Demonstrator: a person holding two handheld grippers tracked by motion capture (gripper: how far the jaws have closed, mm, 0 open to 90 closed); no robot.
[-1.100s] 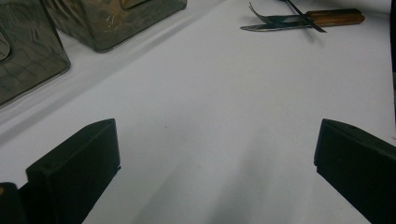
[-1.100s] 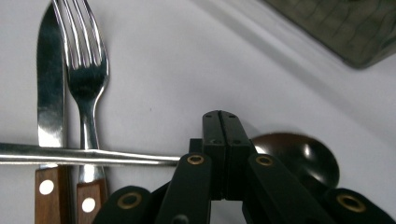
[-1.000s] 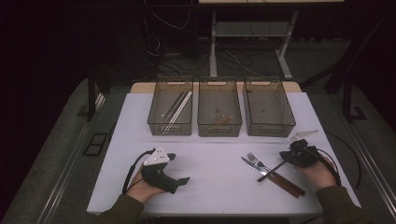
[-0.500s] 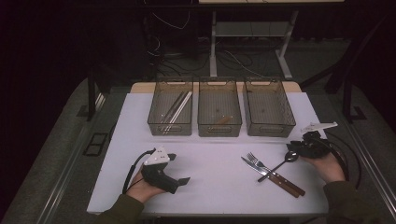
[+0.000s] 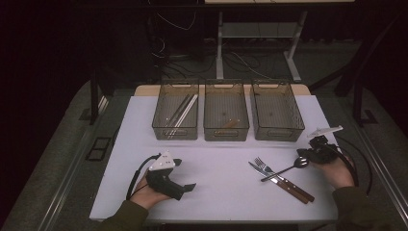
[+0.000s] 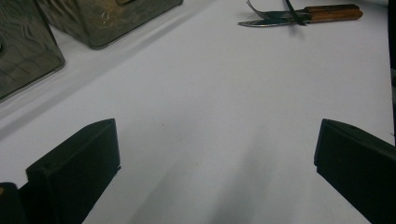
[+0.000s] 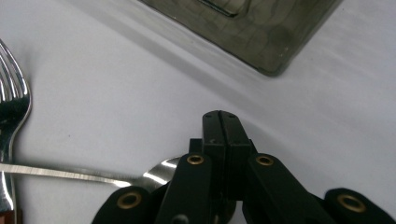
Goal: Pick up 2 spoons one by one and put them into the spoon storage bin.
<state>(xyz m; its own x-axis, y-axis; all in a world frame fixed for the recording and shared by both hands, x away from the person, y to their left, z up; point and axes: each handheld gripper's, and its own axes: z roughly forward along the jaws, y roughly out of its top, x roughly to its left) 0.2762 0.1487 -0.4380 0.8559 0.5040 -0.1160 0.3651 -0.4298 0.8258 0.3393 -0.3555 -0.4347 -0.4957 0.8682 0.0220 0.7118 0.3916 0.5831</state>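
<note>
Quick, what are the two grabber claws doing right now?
Left gripper: open, holding nothing.
Right gripper: shut, over the spoon bowl; grip cannot be told.

Spoon point(image 7: 88, 175) of polished metal, glossy, with bright reflections. Fork point(image 7: 11, 112) also of shiny metal; handles of fork and knife point(image 5: 284, 180) of brown wood. Bins point(image 5: 225, 115) of smoked, translucent plastic. Table point(image 5: 226, 192) smooth, matt white. Gripper jaws matt black plastic.

R gripper point(image 7: 220, 122) jaws shut – over spoon point(image 7: 154, 176) bowl (touching? unclear), fork point(image 7: 13, 112) nearby.
</note>
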